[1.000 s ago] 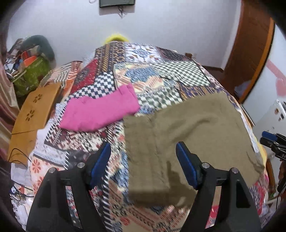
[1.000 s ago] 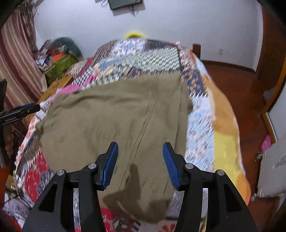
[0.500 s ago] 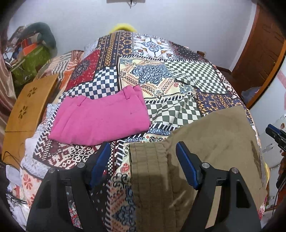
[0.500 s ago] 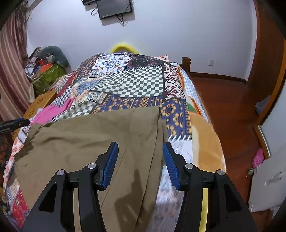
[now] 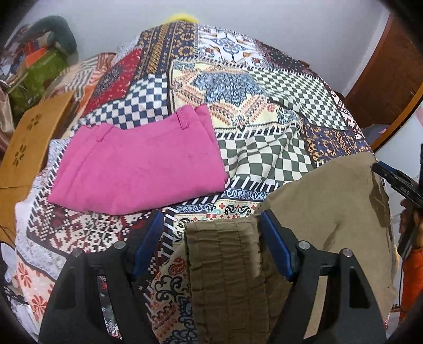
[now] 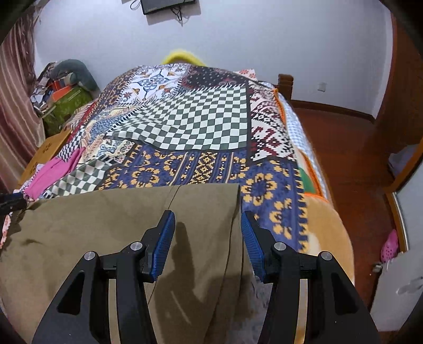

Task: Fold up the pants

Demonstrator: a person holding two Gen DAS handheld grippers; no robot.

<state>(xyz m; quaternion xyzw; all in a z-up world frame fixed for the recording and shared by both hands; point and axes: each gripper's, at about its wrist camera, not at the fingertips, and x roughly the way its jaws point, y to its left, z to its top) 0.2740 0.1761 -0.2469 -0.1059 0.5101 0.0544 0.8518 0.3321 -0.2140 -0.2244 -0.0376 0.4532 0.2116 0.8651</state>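
Left wrist view: the left tongs point(image 5: 211, 235) fill the lower part of the frame, their blue pads apart, with nothing pressed between them. Under and between them lies the ribbed waistband end of the olive pants point(image 5: 330, 206), which spread from the bottom centre to the right edge of the frame over the patchwork bedspread point(image 5: 238, 87). Left of centre, a folded pink garment point(image 5: 137, 169) lies flat on the bedspread, just apart from the olive cloth. A wooden board with flower cut-outs point(image 5: 29, 137) stands at the left edge, with a heap of bags behind it at upper left. The tip of the right tongs shows at the right edge, by the far end of the pants.

Right wrist view: the right tongs point(image 6: 207, 238) occupy the bottom centre, pads apart and empty, above the pants' right edge. The olive pants point(image 6: 92, 232) cover the lower left and centre of the frame, a seam running down between the pads. The bedspread point(image 6: 198, 124) stretches to the white wall, where a dark screen point(image 6: 166, 5) hangs at top centre. The pink garment point(image 6: 53, 172) shows at the left. Red-brown floor point(image 6: 343, 148) fills the right.
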